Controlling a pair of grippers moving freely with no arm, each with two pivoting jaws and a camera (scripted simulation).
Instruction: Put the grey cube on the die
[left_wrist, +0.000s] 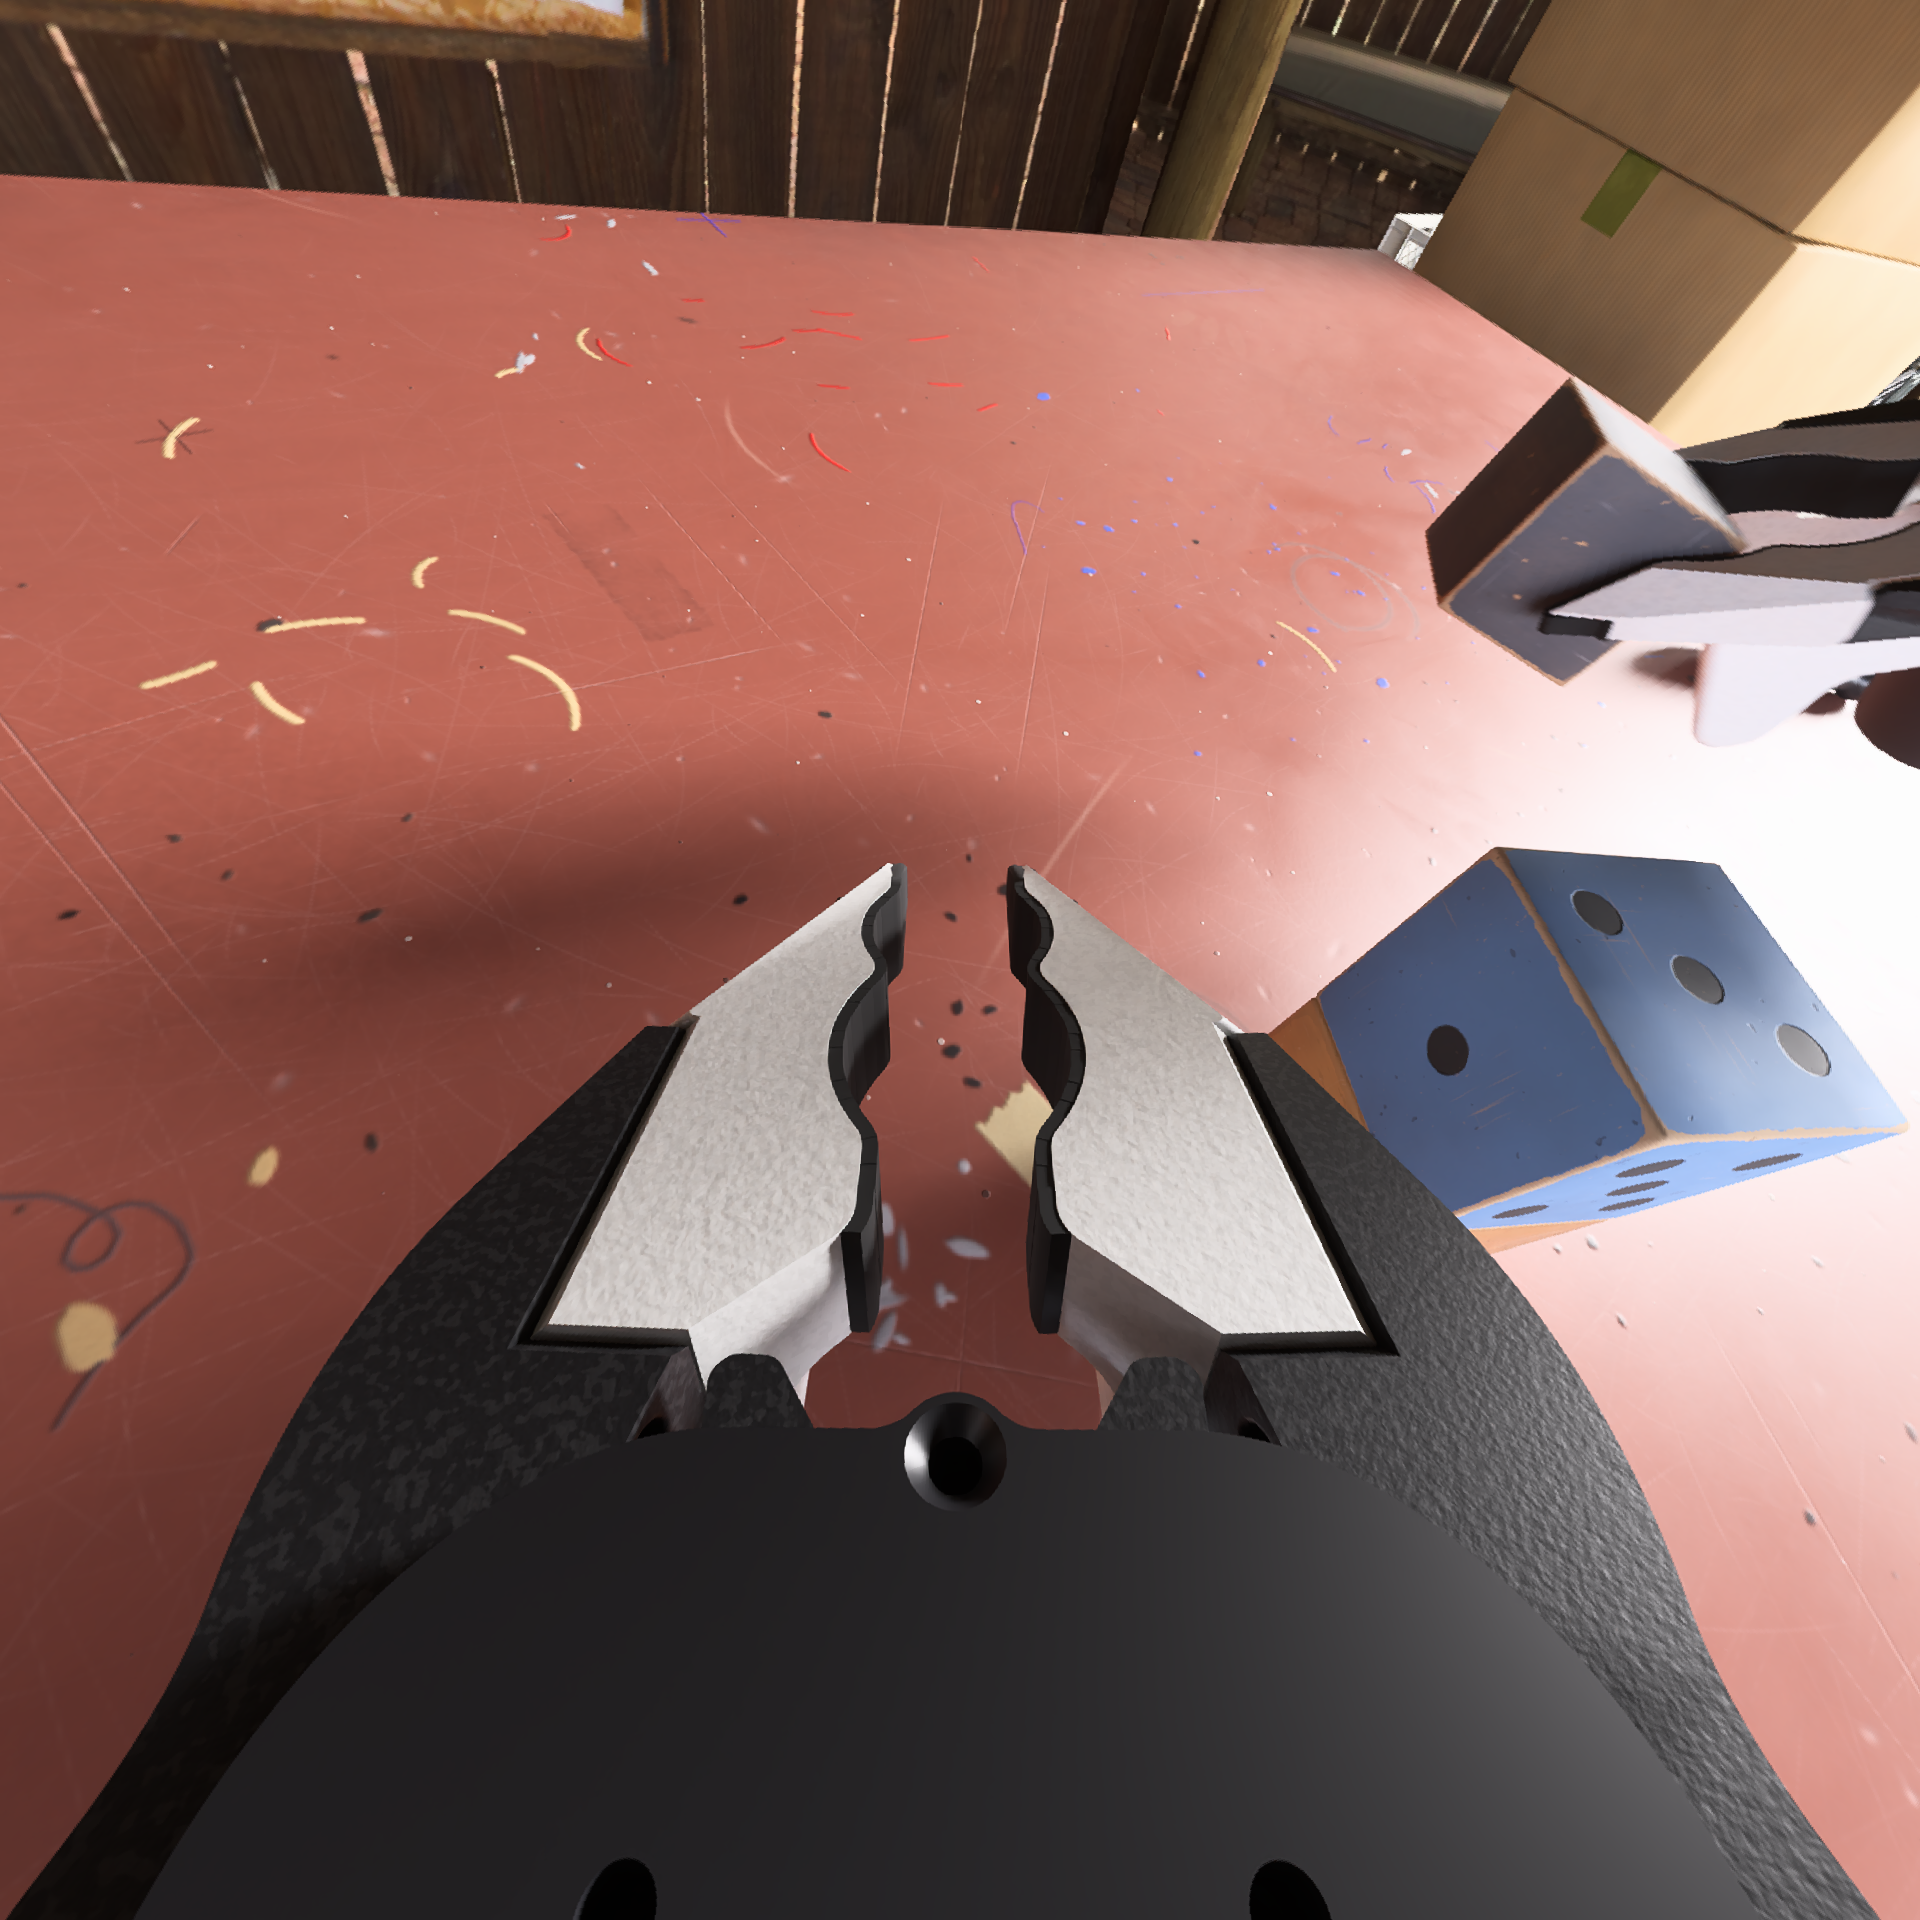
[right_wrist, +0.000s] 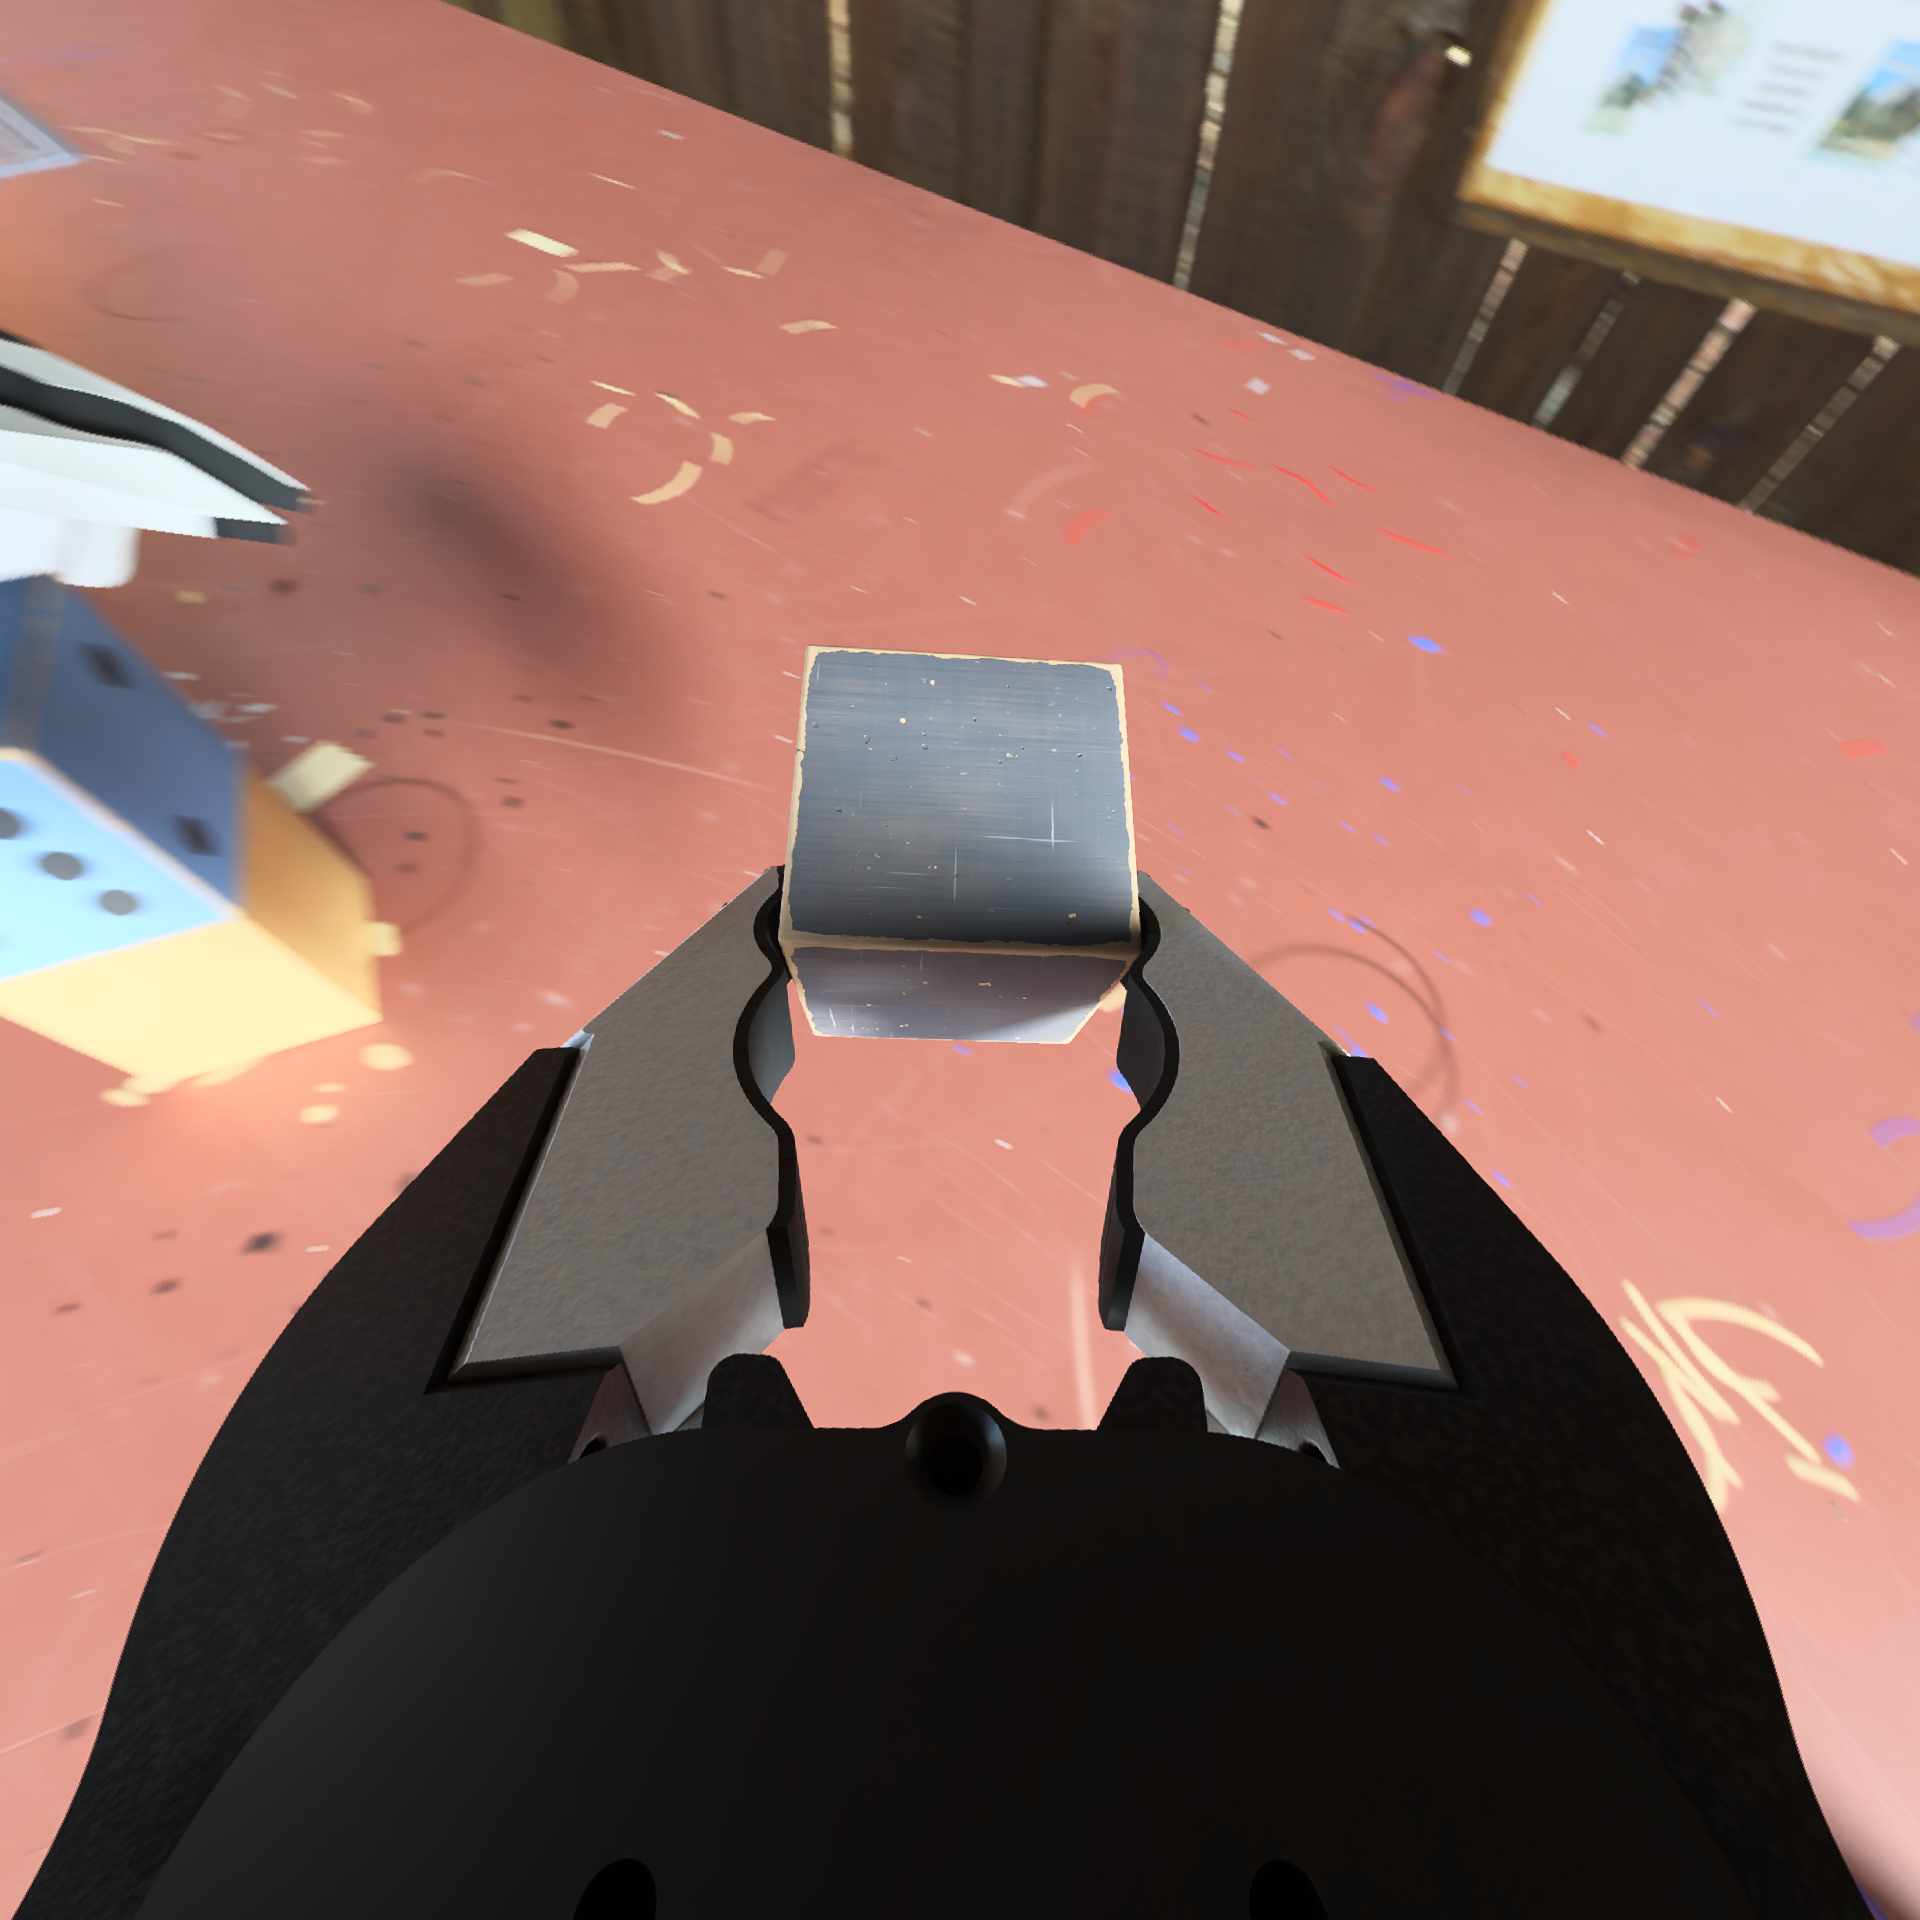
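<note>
Grey cube (right_wrist: 956, 831) pinched at the right tongs' (right_wrist: 956, 914) tips may slip before reaching the die (right_wrist: 114, 821) to their left; left tongs (left_wrist: 956, 883) nearly closed, empty.

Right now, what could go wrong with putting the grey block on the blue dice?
The right claw pinches the scuffed grey cube only at its fingertips, so it might slip or twist. The blue spotted die sits off to one side, so the cube could land off-centre and topple. The empty left claw hovers close beside the die and might bump it.
</note>
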